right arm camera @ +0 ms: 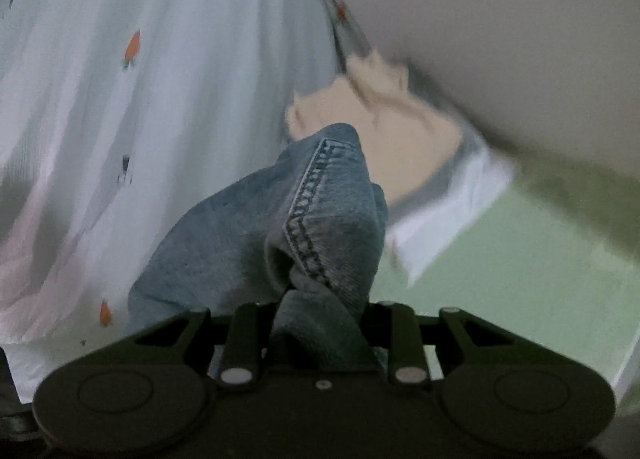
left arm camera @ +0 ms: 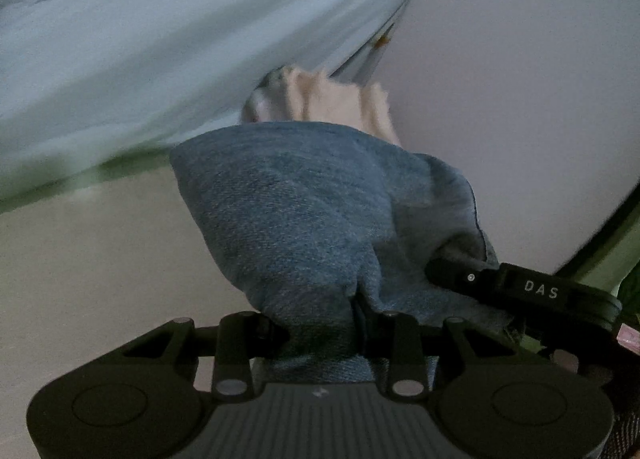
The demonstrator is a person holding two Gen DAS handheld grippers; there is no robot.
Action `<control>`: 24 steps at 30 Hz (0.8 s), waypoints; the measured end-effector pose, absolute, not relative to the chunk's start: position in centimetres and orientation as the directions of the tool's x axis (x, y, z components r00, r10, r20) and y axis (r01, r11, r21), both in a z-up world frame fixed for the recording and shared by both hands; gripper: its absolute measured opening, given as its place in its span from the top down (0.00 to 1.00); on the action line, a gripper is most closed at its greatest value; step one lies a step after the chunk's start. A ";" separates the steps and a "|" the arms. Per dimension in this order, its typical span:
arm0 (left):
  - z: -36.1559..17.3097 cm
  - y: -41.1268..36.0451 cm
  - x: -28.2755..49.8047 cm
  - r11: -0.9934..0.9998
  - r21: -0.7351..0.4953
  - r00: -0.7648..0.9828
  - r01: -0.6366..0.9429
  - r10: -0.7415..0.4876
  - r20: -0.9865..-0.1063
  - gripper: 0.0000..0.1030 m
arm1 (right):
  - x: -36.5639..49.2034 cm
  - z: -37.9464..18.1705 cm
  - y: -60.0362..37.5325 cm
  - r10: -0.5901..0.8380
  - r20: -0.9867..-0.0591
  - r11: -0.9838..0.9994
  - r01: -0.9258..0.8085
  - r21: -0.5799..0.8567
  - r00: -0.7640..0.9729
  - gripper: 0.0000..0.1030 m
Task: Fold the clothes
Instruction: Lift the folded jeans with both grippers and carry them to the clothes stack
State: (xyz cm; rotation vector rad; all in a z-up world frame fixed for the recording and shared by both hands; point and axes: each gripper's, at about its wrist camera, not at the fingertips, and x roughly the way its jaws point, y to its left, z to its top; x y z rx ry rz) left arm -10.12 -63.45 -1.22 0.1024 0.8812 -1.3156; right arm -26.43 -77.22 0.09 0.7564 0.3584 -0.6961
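A blue denim garment (left arm camera: 304,219) bulges up out of my left gripper (left arm camera: 360,311), whose jaws are shut on the cloth and hidden under it. In the right wrist view the same denim (right arm camera: 256,243), with a stitched seam running up it, is bunched in my right gripper (right arm camera: 288,299), also shut on it. The other gripper's black body marked DAS (left arm camera: 540,291) lies close at the right of the left wrist view, touching the denim. A cream cloth (right arm camera: 380,131) lies behind the denim; it also shows in the left wrist view (left arm camera: 332,99).
A white sheet with small orange carrot prints (right arm camera: 132,99) hangs at the left. A pale wall (left arm camera: 520,99) fills the right. A light green surface (right arm camera: 500,267) lies at lower right. The frames are blurred.
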 end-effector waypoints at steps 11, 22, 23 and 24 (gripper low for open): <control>3.5 -80.9 -8.3 0.248 -0.464 0.020 0.851 -0.896 -0.443 0.65 | -23.2 8.0 -94.5 -0.576 -0.353 0.613 0.675 0.411 0.738 0.74; -4.6 -90.8 -2.3 0.427 -0.318 0.141 0.846 -0.756 -0.640 0.38 | -12.3 -2.6 -106.5 -0.590 -0.552 0.469 0.806 0.361 0.590 0.44; -4.5 -90.6 -2.3 0.422 -0.318 0.141 0.849 -0.761 -0.633 0.38 | -12.3 -2.7 -106.4 -0.601 -0.545 0.464 0.810 0.358 0.585 0.43; -4.4 -90.4 -2.4 0.416 -0.318 0.141 0.852 -0.767 -0.626 0.38 | -12.5 -2.5 -106.2 -0.600 -0.546 0.459 0.811 0.363 0.584 0.43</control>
